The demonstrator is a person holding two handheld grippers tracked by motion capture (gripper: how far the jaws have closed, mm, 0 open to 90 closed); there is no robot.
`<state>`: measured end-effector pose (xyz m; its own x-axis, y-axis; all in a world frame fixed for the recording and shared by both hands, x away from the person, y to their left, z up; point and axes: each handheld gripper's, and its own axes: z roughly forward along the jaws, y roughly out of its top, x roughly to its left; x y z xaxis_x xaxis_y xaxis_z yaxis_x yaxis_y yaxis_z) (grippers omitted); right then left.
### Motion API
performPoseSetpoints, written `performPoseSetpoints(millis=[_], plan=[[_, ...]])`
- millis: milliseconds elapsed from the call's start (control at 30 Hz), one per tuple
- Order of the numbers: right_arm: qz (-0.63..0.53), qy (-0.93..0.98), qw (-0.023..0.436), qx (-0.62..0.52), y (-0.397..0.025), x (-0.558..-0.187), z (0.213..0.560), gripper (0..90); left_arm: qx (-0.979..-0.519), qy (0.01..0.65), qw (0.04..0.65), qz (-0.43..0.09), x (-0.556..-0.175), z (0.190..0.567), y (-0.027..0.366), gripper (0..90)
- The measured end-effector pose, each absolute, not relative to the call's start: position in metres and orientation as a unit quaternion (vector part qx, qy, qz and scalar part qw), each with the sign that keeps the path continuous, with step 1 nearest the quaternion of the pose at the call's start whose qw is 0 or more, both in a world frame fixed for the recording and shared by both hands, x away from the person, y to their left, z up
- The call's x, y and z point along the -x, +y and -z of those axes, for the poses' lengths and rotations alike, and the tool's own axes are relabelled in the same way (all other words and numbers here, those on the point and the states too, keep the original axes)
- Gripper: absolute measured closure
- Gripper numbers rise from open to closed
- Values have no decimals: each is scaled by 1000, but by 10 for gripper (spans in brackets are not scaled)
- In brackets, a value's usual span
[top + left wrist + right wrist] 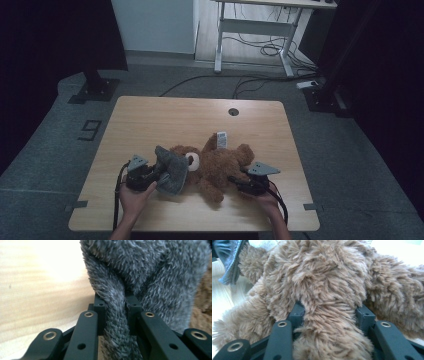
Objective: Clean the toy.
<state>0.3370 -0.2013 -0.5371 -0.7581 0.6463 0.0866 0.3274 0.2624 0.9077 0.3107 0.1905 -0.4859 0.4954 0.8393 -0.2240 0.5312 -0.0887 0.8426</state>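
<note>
High view showed a brown plush teddy bear (220, 165) at the surface's (150, 120) six o'clock; right gripper (247, 186) clamped its limb, left gripper (150, 179) pinched grey fuzzy fabric (171, 170). Best pulled gently, evenly.

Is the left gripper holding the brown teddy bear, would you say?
No, the left gripper pinches a fold of grey furry cloth.

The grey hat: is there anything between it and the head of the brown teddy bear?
Nothing visible. The grey hat, pinched in the left gripper, already lies against the head of the brown teddy bear, whose limb the right gripper clamps.
</note>
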Motion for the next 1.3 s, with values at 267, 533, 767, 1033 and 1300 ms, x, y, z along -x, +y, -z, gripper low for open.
performPoseSetpoints(millis=[267,533,767,1033,1300], plan=[[-522,777,152,-316,-201,-337,537,538,-740,404,514,-157,-309,444,133,761],[-525,776,150,-317,-202,-338,538,537,-774,345,518,-117,-311,436,52,761],[-525,775,151,-317,-201,-337,538,537,-807,331,479,-97,-321,458,-1,761],[-523,777,153,-316,-201,-337,539,537,-810,340,464,-112,-322,473,8,766],[-525,776,151,-316,-201,-337,539,536,-798,357,466,-132,-320,467,36,766]])
